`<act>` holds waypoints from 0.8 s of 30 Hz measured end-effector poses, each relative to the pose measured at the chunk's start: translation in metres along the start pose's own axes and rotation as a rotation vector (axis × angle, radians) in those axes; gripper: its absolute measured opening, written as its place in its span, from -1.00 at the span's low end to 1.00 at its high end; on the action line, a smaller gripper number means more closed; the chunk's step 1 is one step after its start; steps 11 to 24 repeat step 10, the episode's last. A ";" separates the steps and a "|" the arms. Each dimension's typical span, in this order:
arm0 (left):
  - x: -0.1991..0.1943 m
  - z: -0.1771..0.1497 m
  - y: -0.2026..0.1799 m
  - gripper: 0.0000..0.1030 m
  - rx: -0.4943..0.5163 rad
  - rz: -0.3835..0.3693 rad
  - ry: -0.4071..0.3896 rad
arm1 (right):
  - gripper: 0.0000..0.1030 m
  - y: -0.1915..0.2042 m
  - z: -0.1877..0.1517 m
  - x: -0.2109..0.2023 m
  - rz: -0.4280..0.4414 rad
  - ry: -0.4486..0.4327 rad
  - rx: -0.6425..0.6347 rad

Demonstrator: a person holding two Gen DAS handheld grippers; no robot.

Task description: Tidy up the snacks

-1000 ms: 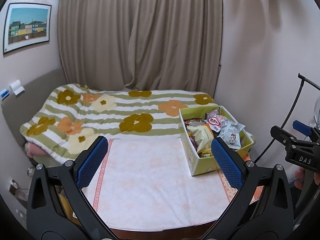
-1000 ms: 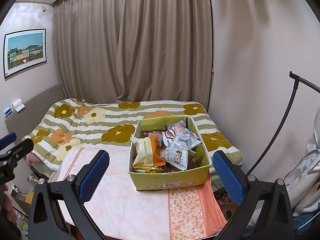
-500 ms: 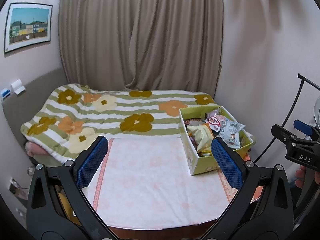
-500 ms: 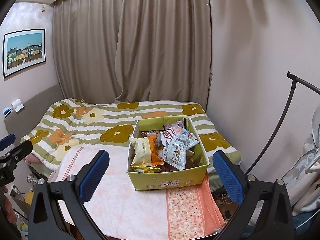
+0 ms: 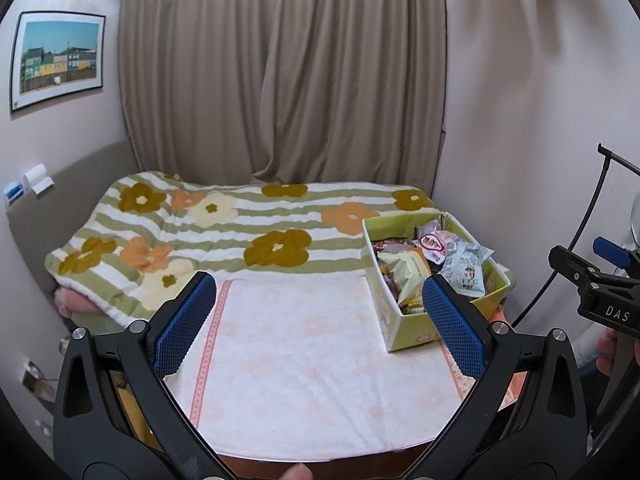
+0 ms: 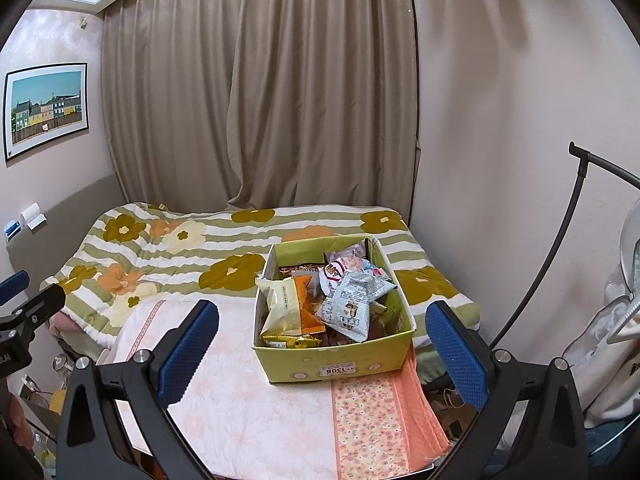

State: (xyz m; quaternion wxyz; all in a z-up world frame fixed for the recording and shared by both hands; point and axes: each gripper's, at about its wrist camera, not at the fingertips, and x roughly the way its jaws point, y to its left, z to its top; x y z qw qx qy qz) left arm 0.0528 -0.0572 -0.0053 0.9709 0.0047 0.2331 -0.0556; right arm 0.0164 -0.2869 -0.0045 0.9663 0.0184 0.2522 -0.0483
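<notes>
One green cardboard box sits on my table's pink cloth, long axis running away toward the bed; crumpled snack packets heap inside — too jumbled to count; my left gripper and right gripper both gape, holding nothing.

a flowered quilt covers the bed behind the table, whose pale cloth has an orange strip on the right. closed beige curtains hang beyond; a framed picture is on the left wall.
</notes>
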 end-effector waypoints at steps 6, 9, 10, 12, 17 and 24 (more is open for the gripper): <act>0.001 -0.003 0.003 0.99 0.012 0.025 -0.006 | 0.99 0.002 0.001 0.000 0.001 -0.005 -0.003; 0.000 -0.004 0.009 0.99 0.003 0.022 -0.025 | 0.99 0.004 0.002 0.001 0.005 -0.006 -0.008; 0.000 -0.004 0.010 0.99 0.004 0.027 -0.028 | 0.99 0.005 0.004 0.004 0.008 -0.006 -0.011; 0.000 -0.004 0.010 0.99 0.004 0.027 -0.028 | 0.99 0.005 0.004 0.004 0.008 -0.006 -0.011; 0.000 -0.004 0.010 0.99 0.004 0.027 -0.028 | 0.99 0.005 0.004 0.004 0.008 -0.006 -0.011; 0.000 -0.004 0.010 0.99 0.004 0.027 -0.028 | 0.99 0.005 0.004 0.004 0.008 -0.006 -0.011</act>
